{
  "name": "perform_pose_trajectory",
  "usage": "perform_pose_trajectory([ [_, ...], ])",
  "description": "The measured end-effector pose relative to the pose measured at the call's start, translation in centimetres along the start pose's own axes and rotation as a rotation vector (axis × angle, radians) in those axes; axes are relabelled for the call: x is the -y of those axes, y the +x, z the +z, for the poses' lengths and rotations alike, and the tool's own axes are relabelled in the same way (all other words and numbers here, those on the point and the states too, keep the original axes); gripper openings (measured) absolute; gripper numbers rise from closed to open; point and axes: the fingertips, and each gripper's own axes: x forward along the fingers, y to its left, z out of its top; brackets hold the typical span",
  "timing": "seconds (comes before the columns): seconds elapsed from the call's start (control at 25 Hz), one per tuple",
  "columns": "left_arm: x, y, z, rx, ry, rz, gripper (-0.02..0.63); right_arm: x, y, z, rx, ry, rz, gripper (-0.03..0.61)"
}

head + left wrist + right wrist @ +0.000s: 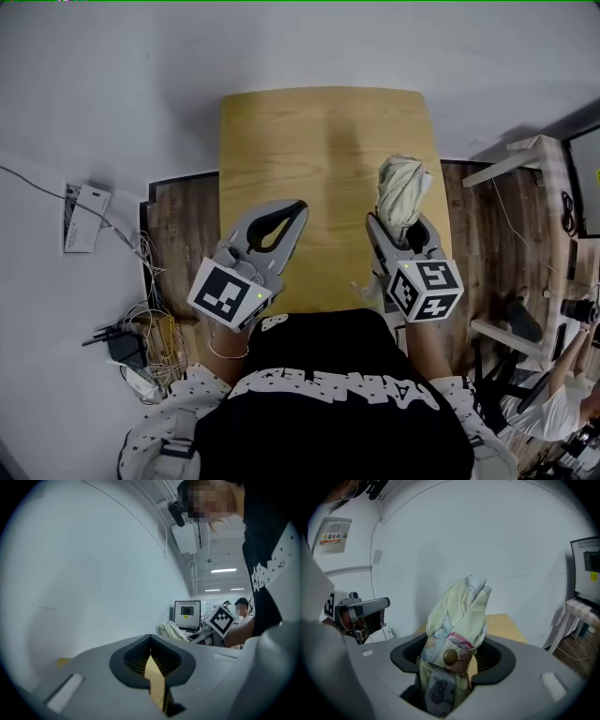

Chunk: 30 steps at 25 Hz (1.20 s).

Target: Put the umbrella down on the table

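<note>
A folded pale-yellow umbrella (401,190) with a strap and brass snap (457,625) stands upright in my right gripper (403,232), which is shut on its lower part. It is held over the right near part of the wooden table (319,141), above the surface. In the right gripper view the umbrella rises between the jaws of the right gripper (454,667), with the table (508,623) behind it. My left gripper (300,206) hovers over the table's left near part. Its jaws are shut with nothing between them. In the left gripper view the left gripper (150,637) points toward the white wall.
A white wall runs behind the table. On the floor to the left lie a white box (89,217) and tangled cables with plugs (141,347). A white frame (525,159) stands to the right, and a person (562,403) sits at lower right. A monitor (187,615) shows in the left gripper view.
</note>
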Motion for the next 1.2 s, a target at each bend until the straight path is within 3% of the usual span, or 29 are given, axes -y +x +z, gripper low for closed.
perform_pose_trajectory([
  [0.28,-0.3,0.8,-1.0,-0.032,-0.020,0.024,0.025,1.4,2.1,-1.5,-0.059,-0.002,0.007,0.304],
  [1.2,-2.9,0.4,-2.3,-0.073,-0.062,0.138,0.002,2.9,8.3,-6.0,-0.243,-0.024,0.010,0.305],
])
